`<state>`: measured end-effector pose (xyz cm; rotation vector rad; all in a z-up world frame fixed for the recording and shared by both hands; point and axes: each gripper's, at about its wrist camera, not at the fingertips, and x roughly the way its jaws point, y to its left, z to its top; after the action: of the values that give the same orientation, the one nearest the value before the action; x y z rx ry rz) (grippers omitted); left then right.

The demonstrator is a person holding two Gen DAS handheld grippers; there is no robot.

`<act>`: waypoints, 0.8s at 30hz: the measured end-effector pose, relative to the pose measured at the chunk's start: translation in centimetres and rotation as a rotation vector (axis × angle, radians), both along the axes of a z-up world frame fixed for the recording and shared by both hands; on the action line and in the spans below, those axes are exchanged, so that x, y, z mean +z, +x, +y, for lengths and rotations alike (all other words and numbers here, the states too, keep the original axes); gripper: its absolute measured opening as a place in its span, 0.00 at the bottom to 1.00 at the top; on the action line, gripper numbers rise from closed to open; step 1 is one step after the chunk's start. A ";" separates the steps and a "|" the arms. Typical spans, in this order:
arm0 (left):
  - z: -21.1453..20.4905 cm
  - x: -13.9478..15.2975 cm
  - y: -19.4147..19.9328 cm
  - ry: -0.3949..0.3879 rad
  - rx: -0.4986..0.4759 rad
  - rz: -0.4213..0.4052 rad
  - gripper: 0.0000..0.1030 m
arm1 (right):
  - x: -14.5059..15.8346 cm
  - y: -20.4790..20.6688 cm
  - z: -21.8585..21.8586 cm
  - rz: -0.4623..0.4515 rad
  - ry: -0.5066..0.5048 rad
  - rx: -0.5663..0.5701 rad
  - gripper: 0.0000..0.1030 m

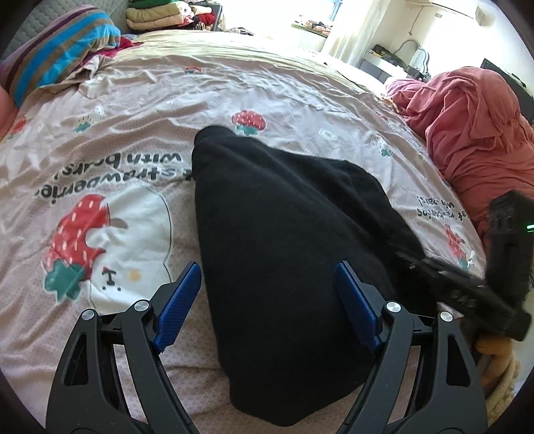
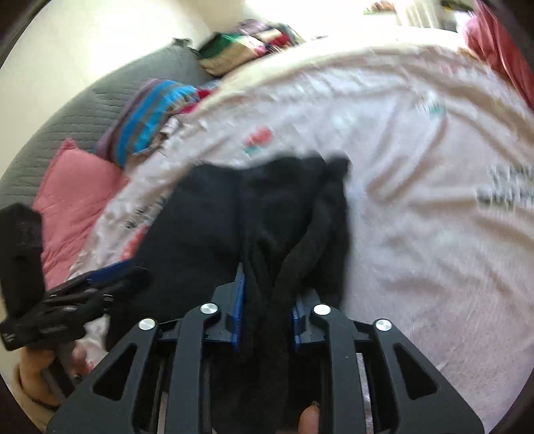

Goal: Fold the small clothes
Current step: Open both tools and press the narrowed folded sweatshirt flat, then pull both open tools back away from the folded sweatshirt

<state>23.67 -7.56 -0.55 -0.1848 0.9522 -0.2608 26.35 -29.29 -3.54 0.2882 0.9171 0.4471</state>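
Pinching bunched edge of black garment point(image 2: 267, 213), right gripper point(image 2: 267, 320) has blue pads pressed on cloth. Left gripper point(image 1: 267, 293) spread wide, pads hovering either side of same garment, not touching. Garment lies on pink strawberry-print bedsheet point(image 1: 133, 110). Around: striped pillow point(image 1: 60, 43), red clothes heap point(image 1: 474, 133), folded stack point(image 1: 160, 15) at far end. Right-wrist view blurred.
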 end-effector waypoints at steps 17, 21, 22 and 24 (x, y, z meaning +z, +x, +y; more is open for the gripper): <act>0.3 1.0 -2.0 -0.013 -0.001 -0.026 0.73 | 2.4 -4.2 -0.8 -0.107 -0.094 -0.097 0.53; 0.3 1.6 -2.6 -0.012 -0.004 -0.042 0.74 | 3.5 -5.6 -0.9 -0.154 -0.137 -0.111 0.64; 0.3 1.9 -2.9 -0.010 -0.004 -0.049 0.77 | 3.7 -5.9 -0.9 -0.162 -0.145 -0.113 0.69; 0.3 2.2 -3.3 -0.007 -0.005 -0.059 0.78 | 4.4 -7.1 -1.1 -0.200 -0.166 -0.130 0.78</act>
<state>20.39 -7.24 1.66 -0.1801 0.8936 -0.2726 19.29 -30.37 0.91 0.1468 0.7297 0.2721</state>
